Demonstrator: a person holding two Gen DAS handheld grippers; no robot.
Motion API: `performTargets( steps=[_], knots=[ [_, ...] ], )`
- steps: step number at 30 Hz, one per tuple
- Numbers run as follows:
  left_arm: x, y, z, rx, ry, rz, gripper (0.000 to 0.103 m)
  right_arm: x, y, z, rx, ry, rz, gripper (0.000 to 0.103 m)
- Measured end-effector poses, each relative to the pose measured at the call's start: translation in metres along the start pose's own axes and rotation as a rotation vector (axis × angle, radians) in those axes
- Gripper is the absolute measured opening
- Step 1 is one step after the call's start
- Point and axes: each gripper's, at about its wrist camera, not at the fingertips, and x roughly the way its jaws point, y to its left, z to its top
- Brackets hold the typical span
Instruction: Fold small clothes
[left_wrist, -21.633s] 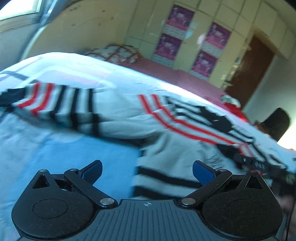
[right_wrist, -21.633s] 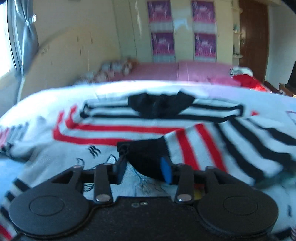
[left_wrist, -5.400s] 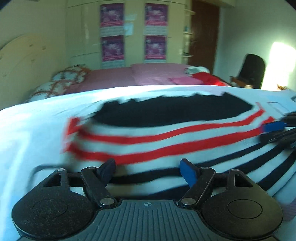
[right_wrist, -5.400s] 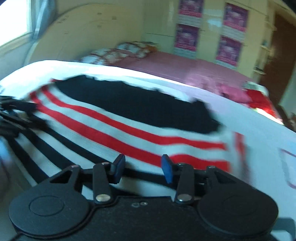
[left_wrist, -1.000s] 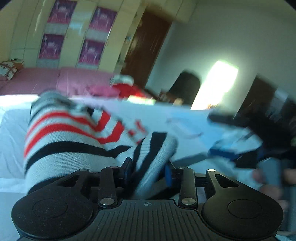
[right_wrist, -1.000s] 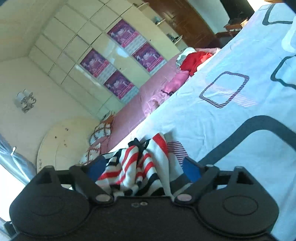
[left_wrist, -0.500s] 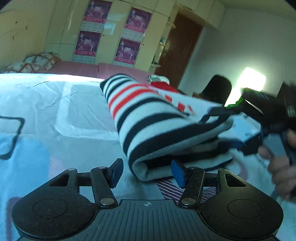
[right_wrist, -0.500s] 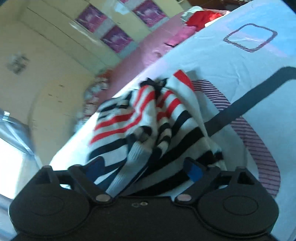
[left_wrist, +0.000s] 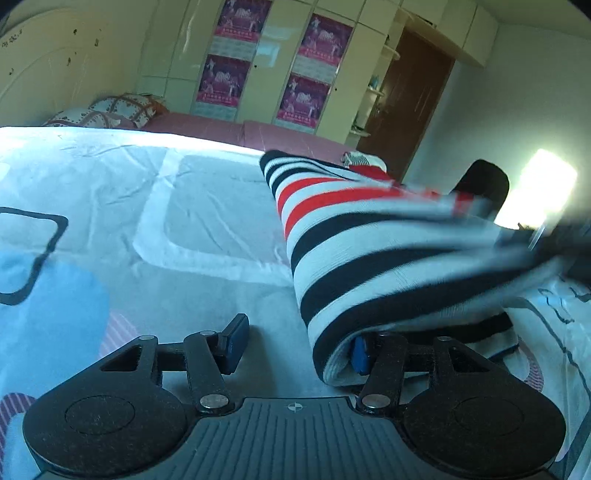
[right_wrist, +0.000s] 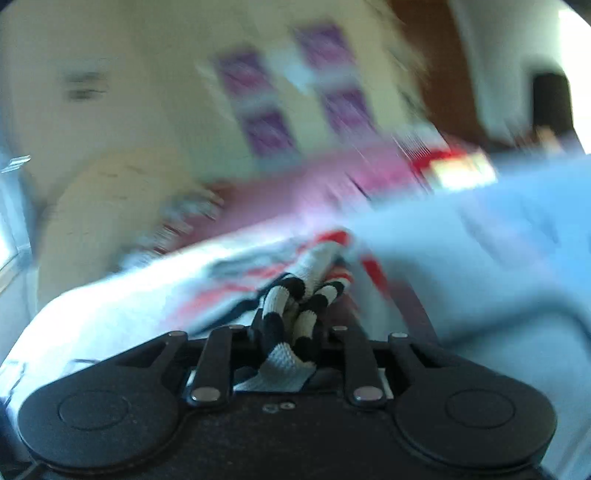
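A folded sweater (left_wrist: 369, 251) with white, black and red stripes lies on the patterned bedsheet (left_wrist: 184, 206). My left gripper (left_wrist: 297, 347) stands open at its near rolled edge. The right fingertip (left_wrist: 360, 354) is tucked under that edge, and the left fingertip (left_wrist: 236, 338) rests over bare sheet. In the blurred right wrist view, my right gripper (right_wrist: 290, 334) has its jaws closing, with bunched sweater (right_wrist: 291, 295) squeezed between them. The sweater's far right end lifts toward a dark blur (left_wrist: 569, 240) at the picture's edge.
Behind the sheet lies a pink bed (left_wrist: 229, 127) with patterned pillows (left_wrist: 110, 110). A cream wardrobe with purple posters (left_wrist: 236, 55) lines the back wall beside a brown door (left_wrist: 410, 103). A dark chair (left_wrist: 480, 181) stands at the right.
The left gripper let go of the sweater, opened and shifted left, so its right finger sits under the fold. The right gripper's wide jaws came together on bunched fabric while the view swung.
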Motion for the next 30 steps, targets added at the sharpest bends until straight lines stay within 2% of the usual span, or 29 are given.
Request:
performTargets(
  steps=[1, 2, 4, 6, 9, 10, 12, 13, 17, 20, 22, 24, 25, 26, 29, 30],
  knots=[
    [0.004, -0.003, 0.0, 0.005, 0.003, 0.0, 0.055, 0.016, -0.016, -0.006, 0.07, 0.067, -0.003, 0.021],
    [0.002, -0.004, 0.001, 0.009, 0.007, -0.001, 0.055, 0.018, -0.022, -0.011, 0.085, 0.07, 0.013, 0.021],
    [0.004, -0.003, 0.002, 0.008, 0.018, -0.012, 0.055, 0.015, -0.021, -0.014, 0.061, 0.045, 0.02, 0.021],
    [0.004, -0.002, 0.005, 0.0, 0.024, -0.022, 0.055, 0.008, -0.023, -0.009, 0.099, 0.03, 0.042, 0.02],
    [0.011, -0.003, 0.008, 0.014, 0.026, -0.022, 0.055, -0.017, -0.018, -0.003, 0.059, -0.063, 0.083, 0.02],
    [0.016, -0.004, 0.008, 0.022, 0.036, -0.016, 0.055, -0.016, -0.016, -0.003, 0.054, -0.066, 0.075, 0.02],
    [0.02, -0.005, 0.008, 0.025, 0.045, -0.012, 0.058, 0.011, -0.025, -0.011, 0.059, 0.032, 0.003, 0.02],
    [0.02, -0.006, 0.008, 0.033, 0.046, -0.011, 0.058, 0.022, -0.034, -0.017, 0.09, 0.06, 0.004, 0.02],
    [0.017, -0.003, 0.011, 0.04, 0.061, -0.025, 0.058, 0.019, -0.033, -0.016, 0.099, 0.042, 0.012, 0.022],
    [0.012, -0.001, 0.009, 0.046, 0.066, -0.032, 0.058, 0.007, -0.029, -0.013, 0.143, 0.05, 0.021, 0.031],
    [0.009, 0.002, 0.007, 0.039, 0.063, -0.043, 0.058, -0.004, -0.031, -0.013, 0.16, 0.05, 0.016, 0.042],
    [0.007, 0.003, 0.005, 0.033, 0.061, -0.051, 0.058, -0.016, -0.03, -0.015, 0.187, 0.041, -0.004, 0.045],
    [0.006, 0.003, 0.005, 0.037, 0.061, -0.052, 0.058, -0.02, -0.034, -0.02, 0.204, 0.047, -0.007, 0.035],
    [0.006, 0.003, 0.005, 0.043, 0.056, -0.048, 0.058, -0.018, -0.039, -0.022, 0.221, 0.054, -0.005, 0.018],
    [0.002, 0.002, 0.005, 0.054, 0.017, -0.015, 0.058, -0.025, -0.042, -0.024, 0.209, -0.015, 0.046, 0.015],
    [0.003, 0.001, 0.004, 0.056, 0.02, -0.008, 0.058, -0.022, -0.046, -0.026, 0.217, -0.007, 0.042, 0.014]
  ],
)
